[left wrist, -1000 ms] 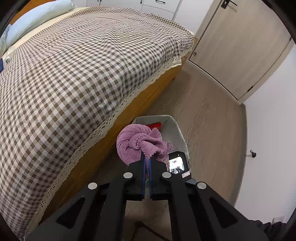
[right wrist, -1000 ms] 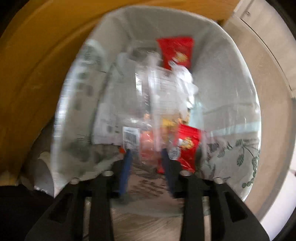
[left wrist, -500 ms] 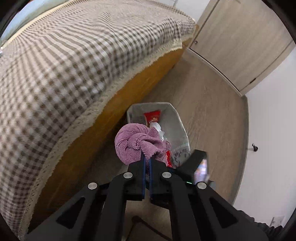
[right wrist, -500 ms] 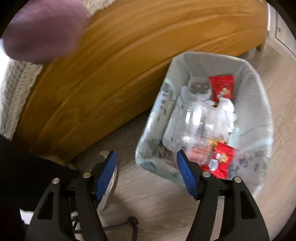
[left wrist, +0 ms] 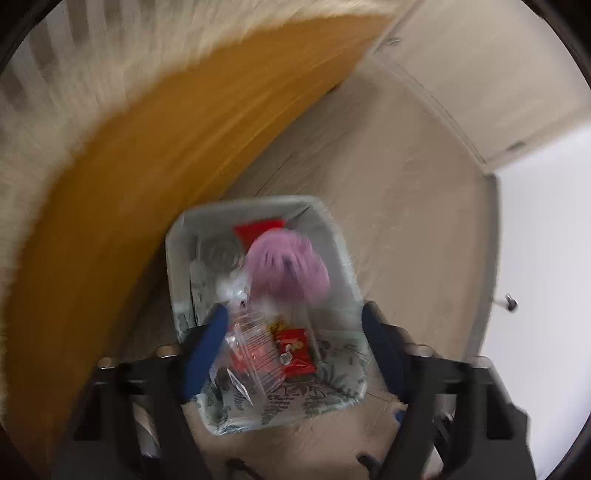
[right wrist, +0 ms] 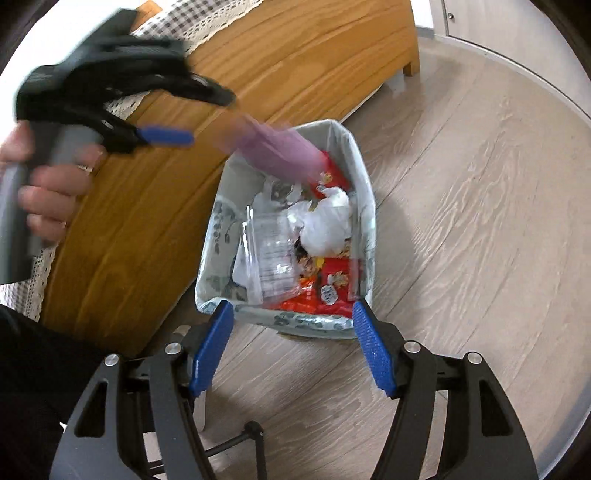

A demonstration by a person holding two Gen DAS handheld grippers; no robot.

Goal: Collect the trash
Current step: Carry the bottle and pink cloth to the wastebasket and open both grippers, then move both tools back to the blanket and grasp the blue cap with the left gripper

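Observation:
A grey lined trash bin (right wrist: 364,206) stands on the floor beside the bed; it also shows in the left wrist view (left wrist: 343,254). It holds red snack wrappers (right wrist: 332,284), clear plastic packaging (right wrist: 269,247) and crumpled white paper (right wrist: 325,218). A purple cloth (left wrist: 288,269) is loose and blurred over the bin's far end, seen also in the right wrist view (right wrist: 280,151). My left gripper (left wrist: 291,343) is open above the bin, empty; it shows in the right wrist view (right wrist: 184,122) too. My right gripper (right wrist: 291,343) is open and empty at the bin's near edge.
The bed's wooden side (right wrist: 155,192) runs along the left of the bin, with a checked cover (right wrist: 192,18) on top. Pale wood floor (right wrist: 461,221) lies to the right. A closed door (left wrist: 480,74) and white wall (left wrist: 546,258) are beyond.
My left gripper moved over the bin and opened, releasing the purple cloth, which is falling into the bin. My right gripper pulled back and rose slightly, staying open.

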